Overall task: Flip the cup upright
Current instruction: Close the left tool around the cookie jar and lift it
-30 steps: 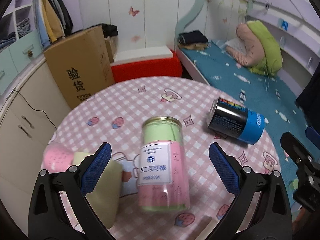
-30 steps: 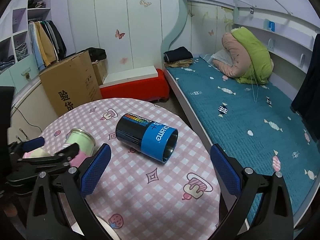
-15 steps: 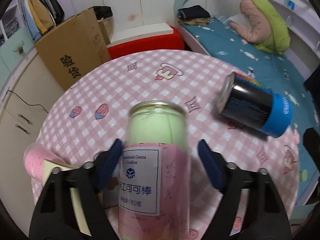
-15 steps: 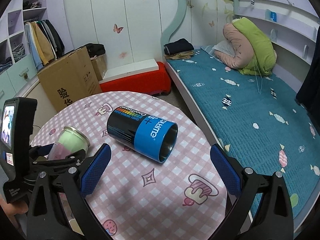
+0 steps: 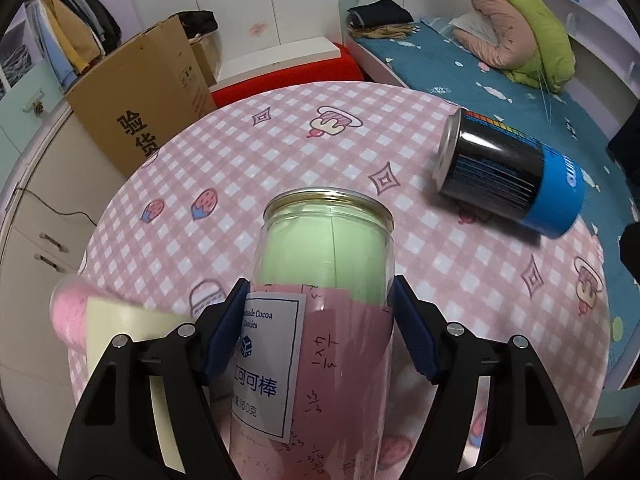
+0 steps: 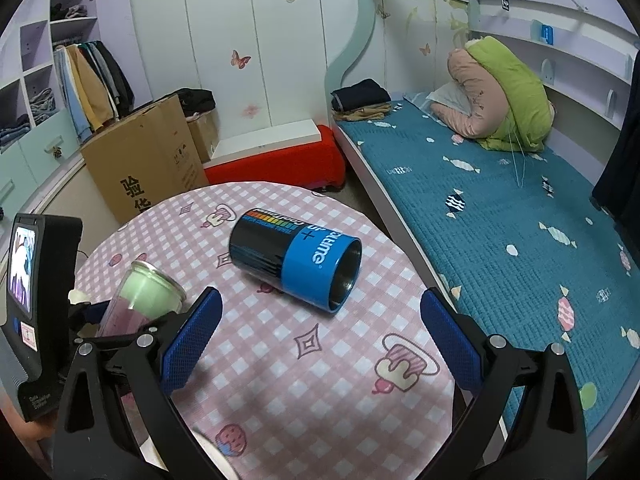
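Left gripper (image 5: pixel 318 332) has its blue pads pressed on both sides of the clear plastic cup with the pink-and-green paper lining (image 5: pixel 320 320), tilted. Right gripper (image 6: pixel 320 344) is spread wide, holding nothing; black-and-blue cylindrical cup (image 6: pixel 296 260) lies sideways just ahead of it on the pink checkered tablecloth (image 6: pixel 320 360).

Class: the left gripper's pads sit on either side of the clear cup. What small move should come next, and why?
Probably lift and tip it upright. The left gripper looks shut on the clear cup, which leans in the right wrist view. The right gripper is open and empty, short of the black-and-blue cup.
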A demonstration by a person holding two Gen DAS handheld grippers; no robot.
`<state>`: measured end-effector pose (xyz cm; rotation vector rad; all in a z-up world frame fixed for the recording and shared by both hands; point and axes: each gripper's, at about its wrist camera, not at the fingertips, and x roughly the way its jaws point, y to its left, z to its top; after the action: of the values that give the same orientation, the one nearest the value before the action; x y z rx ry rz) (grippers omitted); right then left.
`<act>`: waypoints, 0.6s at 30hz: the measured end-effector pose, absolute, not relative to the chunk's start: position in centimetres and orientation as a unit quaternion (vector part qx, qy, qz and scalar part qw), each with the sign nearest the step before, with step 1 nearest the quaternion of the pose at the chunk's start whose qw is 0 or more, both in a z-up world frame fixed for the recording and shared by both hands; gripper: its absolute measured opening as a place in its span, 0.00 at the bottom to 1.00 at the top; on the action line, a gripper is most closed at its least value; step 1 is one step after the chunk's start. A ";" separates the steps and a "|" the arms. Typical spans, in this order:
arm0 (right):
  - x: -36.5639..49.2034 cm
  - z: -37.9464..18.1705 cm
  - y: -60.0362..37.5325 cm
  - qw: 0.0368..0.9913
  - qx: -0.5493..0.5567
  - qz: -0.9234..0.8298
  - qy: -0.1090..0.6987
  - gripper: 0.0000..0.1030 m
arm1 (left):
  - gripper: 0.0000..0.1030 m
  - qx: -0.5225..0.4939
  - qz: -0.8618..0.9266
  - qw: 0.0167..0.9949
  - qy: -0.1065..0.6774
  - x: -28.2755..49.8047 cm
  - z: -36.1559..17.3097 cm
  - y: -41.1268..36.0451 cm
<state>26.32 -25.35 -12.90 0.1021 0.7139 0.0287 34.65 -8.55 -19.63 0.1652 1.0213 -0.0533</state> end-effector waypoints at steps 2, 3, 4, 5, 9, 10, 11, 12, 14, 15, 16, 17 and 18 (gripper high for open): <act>25.6 -12.4 -25.0 0.936 0.052 0.018 0.347 0.93 | 0.69 0.077 -0.025 0.870 0.486 33.7 -19.3 -8.3; 25.3 -12.2 -24.7 0.937 0.051 0.020 0.346 0.93 | 0.69 0.074 -0.022 0.871 0.484 33.1 -19.1 -8.0; 24.7 -11.9 -24.4 0.938 0.049 0.022 0.343 0.93 | 0.69 0.070 -0.021 0.873 0.482 32.2 -18.8 -7.6; 24.4 -11.7 -24.1 0.938 0.047 0.024 0.342 0.93 | 0.68 0.068 -0.022 0.873 0.482 31.5 -18.6 -7.3; 22.0 -10.9 -22.5 0.940 0.040 0.035 0.336 0.93 | 0.68 0.064 -0.025 0.876 0.478 28.4 -17.9 -6.5; 21.4 -10.7 -22.2 0.941 0.040 0.037 0.335 0.93 | 0.68 0.062 -0.024 0.876 0.478 27.4 -17.8 -6.1; 20.6 -10.6 -21.8 0.941 0.039 0.039 0.333 0.93 | 0.68 0.060 -0.024 0.876 0.478 26.7 -17.8 -5.9; 20.2 -10.4 -21.5 0.942 0.038 0.041 0.332 0.93 | 0.68 0.059 -0.022 0.876 0.478 25.7 -17.9 -5.5; 18.7 -10.2 -20.7 0.943 0.033 0.046 0.329 0.93 | 0.68 0.057 -0.021 0.875 0.480 24.4 -18.0 -4.9; 18.3 -10.1 -20.4 0.943 0.031 0.046 0.329 0.93 | 0.68 0.055 -0.021 0.875 0.480 23.8 -18.0 -4.6; 17.8 -10.1 -20.0 0.942 0.028 0.048 0.330 0.93 | 0.68 0.054 -0.020 0.875 0.480 22.9 -18.0 -4.2; 17.2 -10.1 -19.6 0.942 0.027 0.050 0.331 0.93 | 0.68 0.052 -0.018 0.876 0.479 22.2 -18.0 -4.0; 16.9 -10.1 -19.4 0.942 0.026 0.050 0.332 0.93 | 0.68 0.050 -0.018 0.877 0.478 21.7 -18.0 -3.7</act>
<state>16.86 -19.39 -10.09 0.0540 0.6769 0.1017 21.75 -3.67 -18.03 0.1041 0.9971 -0.0375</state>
